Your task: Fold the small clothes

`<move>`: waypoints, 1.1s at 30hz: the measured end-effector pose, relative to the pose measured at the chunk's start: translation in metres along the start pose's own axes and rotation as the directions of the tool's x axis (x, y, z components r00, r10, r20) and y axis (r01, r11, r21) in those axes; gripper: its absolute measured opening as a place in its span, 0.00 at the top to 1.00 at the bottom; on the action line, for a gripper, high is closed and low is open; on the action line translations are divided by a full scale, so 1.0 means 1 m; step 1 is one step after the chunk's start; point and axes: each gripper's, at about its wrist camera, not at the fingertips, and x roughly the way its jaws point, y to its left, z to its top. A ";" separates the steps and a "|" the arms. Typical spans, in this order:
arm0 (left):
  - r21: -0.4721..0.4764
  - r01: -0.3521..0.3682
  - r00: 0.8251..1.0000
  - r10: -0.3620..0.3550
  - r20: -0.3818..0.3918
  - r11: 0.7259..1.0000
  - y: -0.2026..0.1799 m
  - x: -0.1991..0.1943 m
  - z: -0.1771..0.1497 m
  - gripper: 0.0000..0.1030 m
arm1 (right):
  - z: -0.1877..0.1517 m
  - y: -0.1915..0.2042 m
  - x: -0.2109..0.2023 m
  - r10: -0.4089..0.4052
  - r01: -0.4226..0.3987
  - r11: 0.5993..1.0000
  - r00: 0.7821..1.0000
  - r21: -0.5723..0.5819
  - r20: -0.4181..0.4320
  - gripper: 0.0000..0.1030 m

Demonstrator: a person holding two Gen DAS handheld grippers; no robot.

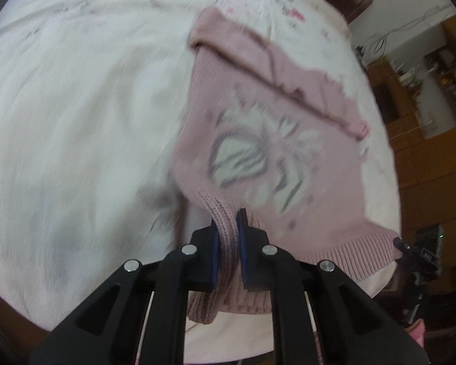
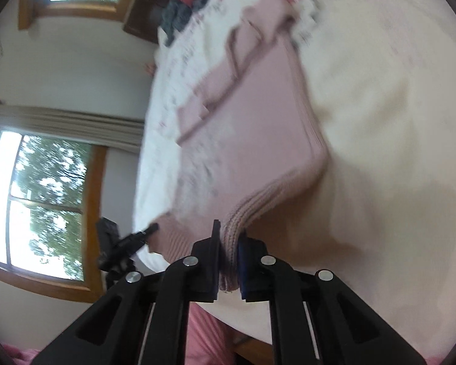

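A small pink knit sweater (image 1: 273, 140) with a white and grey pattern on its front lies spread on a white bed sheet (image 1: 76, 106). One sleeve is folded across its upper part. My left gripper (image 1: 228, 222) is shut on the ribbed hem at one lower corner. In the right wrist view the same pink sweater (image 2: 258, 115) stretches away from me, and my right gripper (image 2: 228, 231) is shut on the ribbed hem at the other lower corner. Each view shows the other gripper's tip (image 1: 401, 241) (image 2: 146, 231) at the far hem corner. Both views are motion-blurred.
A pile of dark and red clothes (image 2: 188, 3) lies at the far end of the bed. Wooden furniture and shelves (image 1: 425, 106) stand beside the bed. Windows with wooden frames (image 2: 45, 206) fill the wall in the right wrist view. Pink fabric (image 2: 203, 334) shows below the bed edge.
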 end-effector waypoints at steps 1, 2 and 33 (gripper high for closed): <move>-0.005 0.011 1.000 -0.011 0.012 1.000 -0.003 -0.001 0.009 0.91 | 0.008 0.004 -0.001 0.008 -0.008 1.000 1.000 -0.001 0.009 0.91; -0.007 0.013 1.000 -0.013 0.024 1.000 -0.005 -0.003 0.016 0.91 | 0.017 0.008 -0.001 0.014 -0.013 1.000 1.000 -0.004 0.016 0.91; -0.235 0.167 0.985 -0.170 0.007 0.958 0.062 0.073 0.134 0.85 | 0.183 -0.060 0.074 -0.079 0.084 0.994 0.995 0.074 -0.063 0.61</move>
